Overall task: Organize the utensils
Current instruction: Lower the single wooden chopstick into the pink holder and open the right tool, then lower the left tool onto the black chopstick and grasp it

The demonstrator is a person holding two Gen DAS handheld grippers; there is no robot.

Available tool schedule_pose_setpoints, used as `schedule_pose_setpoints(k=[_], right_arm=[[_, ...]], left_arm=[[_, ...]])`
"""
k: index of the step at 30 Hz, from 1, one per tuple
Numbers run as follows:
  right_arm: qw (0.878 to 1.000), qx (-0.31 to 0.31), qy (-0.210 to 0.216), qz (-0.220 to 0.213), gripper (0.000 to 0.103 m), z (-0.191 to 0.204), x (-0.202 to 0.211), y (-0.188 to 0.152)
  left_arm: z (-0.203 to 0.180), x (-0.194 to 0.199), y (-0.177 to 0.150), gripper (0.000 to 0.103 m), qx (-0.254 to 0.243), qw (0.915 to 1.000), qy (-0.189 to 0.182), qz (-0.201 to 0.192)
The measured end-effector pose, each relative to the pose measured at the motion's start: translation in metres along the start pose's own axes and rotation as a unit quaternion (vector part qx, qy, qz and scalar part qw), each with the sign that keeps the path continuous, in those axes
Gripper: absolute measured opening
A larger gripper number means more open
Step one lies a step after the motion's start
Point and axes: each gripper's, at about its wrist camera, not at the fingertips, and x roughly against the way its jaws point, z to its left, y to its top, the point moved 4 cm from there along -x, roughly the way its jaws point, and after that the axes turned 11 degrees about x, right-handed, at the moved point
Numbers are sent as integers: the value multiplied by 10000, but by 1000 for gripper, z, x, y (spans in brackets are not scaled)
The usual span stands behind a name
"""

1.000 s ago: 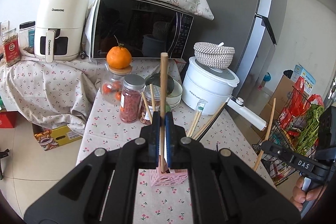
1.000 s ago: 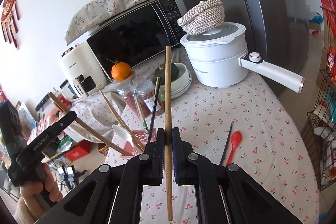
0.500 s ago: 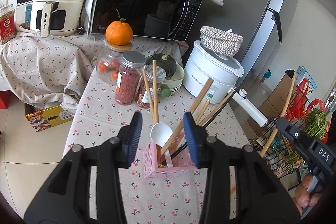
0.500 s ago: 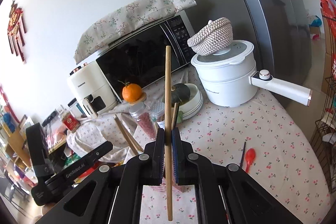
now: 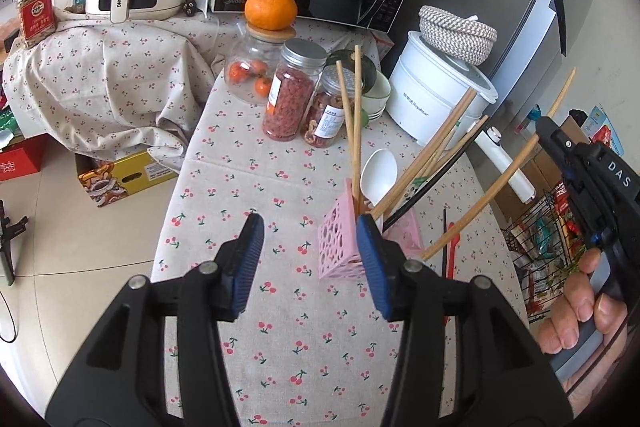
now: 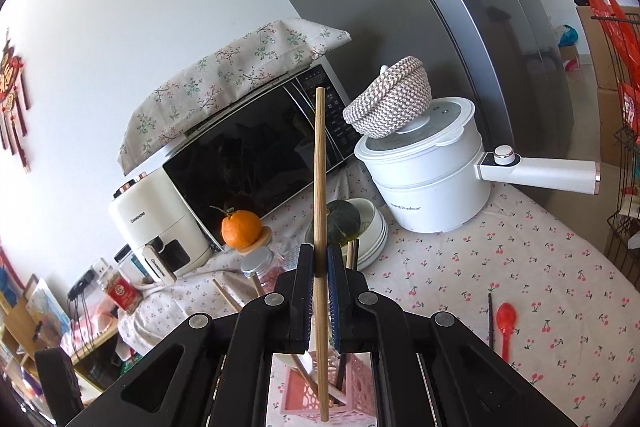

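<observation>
Right tool point(image 6: 320, 267) pinches chopstick point(image 6: 319, 187) upright, tip over pink holder point(image 6: 356, 395) just below. Left tool point(image 5: 308, 247) spread, empty, just opened. Lower crooked and you jam leaning sticks, tip holder on worktop point(image 5: 240, 187).

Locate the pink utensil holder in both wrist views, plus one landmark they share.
Left wrist: pink utensil holder sits right of centre on the cherry-print cloth, just beyond the open left gripper, partly behind its right finger.
Right wrist: at the bottom centre, mostly hidden under the right gripper, which is shut on a wooden chopstick.
Shared landmark: the orange on a jar lid, in front of the microwave.
</observation>
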Motion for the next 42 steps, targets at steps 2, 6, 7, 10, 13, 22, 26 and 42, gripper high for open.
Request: schedule_pose_setpoints(k=[2, 6, 7, 10, 13, 22, 26, 42], right_arm=[[9999, 77, -89, -61, 7, 5, -7, -3], [9995, 158, -249, -91, 7, 8, -21, -11], [9995, 118, -270, -61, 7, 7, -24, -14], [9996, 74, -270, 53, 7, 7, -35, -24], [9996, 144, -132, 217, 7, 11, -43, -34], [9986, 162, 251, 443, 42, 9, -28, -29], [9977, 190, 187, 626, 53, -5, -13, -21], [9784, 520, -498, 1939, 87, -92, 31, -33]], left_arm=[[4, -2, -2, 52, -26, 10000, 67, 62], [6, -4, -6, 54, -61, 9998, 106, 164], [6, -5, -7, 54, -75, 9998, 105, 179], [4, -6, -9, 55, -155, 9996, 106, 220], [1, -8, -12, 55, -225, 9993, 128, 257], [-10, -9, -19, 61, -442, 9984, 129, 326], [-17, -10, -25, 72, -584, 9976, 146, 355], [-61, -27, -64, 88, -959, 9930, 333, 605]])
